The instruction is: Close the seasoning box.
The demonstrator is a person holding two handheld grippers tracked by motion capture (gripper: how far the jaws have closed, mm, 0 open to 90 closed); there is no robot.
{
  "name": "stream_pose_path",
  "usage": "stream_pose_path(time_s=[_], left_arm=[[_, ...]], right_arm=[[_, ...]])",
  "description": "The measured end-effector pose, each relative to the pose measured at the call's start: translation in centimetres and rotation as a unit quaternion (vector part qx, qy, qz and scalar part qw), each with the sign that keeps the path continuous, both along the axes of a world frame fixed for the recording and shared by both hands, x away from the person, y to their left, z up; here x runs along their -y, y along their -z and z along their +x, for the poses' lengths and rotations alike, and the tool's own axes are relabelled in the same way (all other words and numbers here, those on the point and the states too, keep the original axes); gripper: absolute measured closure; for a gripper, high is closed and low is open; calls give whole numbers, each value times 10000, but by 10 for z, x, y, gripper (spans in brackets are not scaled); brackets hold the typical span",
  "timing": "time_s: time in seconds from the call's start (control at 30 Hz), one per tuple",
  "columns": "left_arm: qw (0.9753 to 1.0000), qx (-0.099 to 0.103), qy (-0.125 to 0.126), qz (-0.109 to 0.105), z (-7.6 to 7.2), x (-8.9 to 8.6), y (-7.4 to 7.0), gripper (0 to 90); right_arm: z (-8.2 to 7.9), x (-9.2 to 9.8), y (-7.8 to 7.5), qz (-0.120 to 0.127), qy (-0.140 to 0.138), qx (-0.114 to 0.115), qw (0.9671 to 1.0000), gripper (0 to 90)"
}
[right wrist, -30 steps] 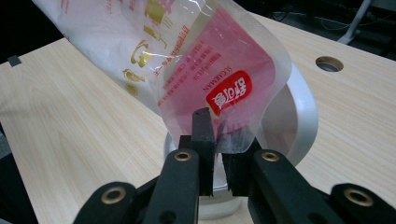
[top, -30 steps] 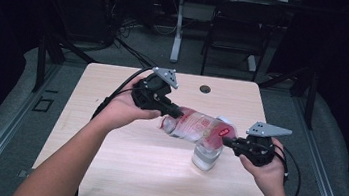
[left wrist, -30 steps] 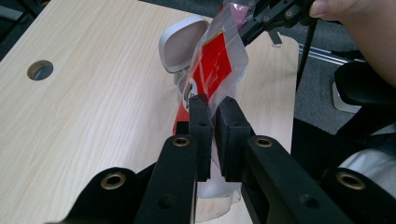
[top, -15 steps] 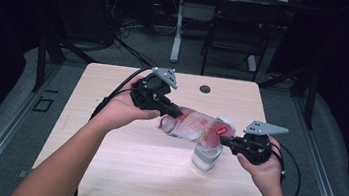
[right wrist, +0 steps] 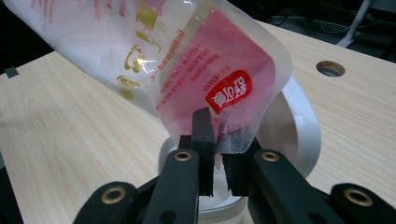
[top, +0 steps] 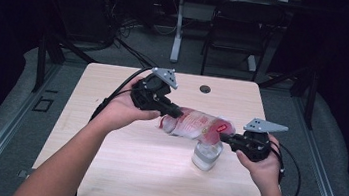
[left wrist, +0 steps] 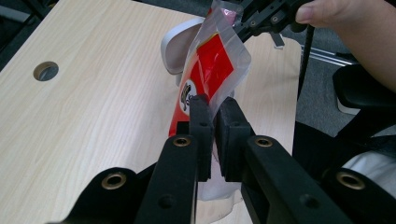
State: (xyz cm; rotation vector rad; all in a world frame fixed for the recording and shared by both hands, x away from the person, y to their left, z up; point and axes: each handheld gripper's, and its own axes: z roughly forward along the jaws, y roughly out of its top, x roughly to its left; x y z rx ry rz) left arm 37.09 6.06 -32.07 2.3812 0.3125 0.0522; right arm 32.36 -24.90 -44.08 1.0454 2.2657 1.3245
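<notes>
A clear and red plastic snack bag (top: 194, 124) hangs stretched between my two grippers above the wooden table (top: 103, 170). My left gripper (top: 167, 111) is shut on the bag's left end; the red printed bag (left wrist: 205, 74) runs away from its jaws in the left gripper view. My right gripper (top: 224, 137) is shut on the other end, and its view has the bag (right wrist: 196, 70) pinched at the lower edge. A white cup (top: 206, 155) stands on the table directly under the bag's right end, its rim (right wrist: 299, 126) just beyond the right jaws.
A round cable hole (top: 205, 88) sits near the table's far edge. Black cables trail off the left side (top: 112, 98) and the right side (top: 287, 187). A chair (top: 241, 30) and desk legs stand on the floor beyond the table.
The bag and both grippers have shifted slightly; the bag's right end now sits a little lower over the white cup.
</notes>
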Motion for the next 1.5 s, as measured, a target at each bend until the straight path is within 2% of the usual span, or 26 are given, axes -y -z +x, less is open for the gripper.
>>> stream_pose_path(time_s=[0.5,0.77,1.07,1.5], left_arm=[[10000,-17,6,9,2,3,0,863],[10000,-16,34,28,4,2,1,862],[10000,-7,23,15,4,1,0,861],[10000,-3,-17,-48,0,1,-1,862]], right_arm=[[-2,1,0,-61,26,-21,10000,843],[-3,2,-1,-112,-69,-87,9999,843],[-3,1,0,-73,-180,-189,9996,842],[3,-3,4,-5,-152,-194,9997,842]])
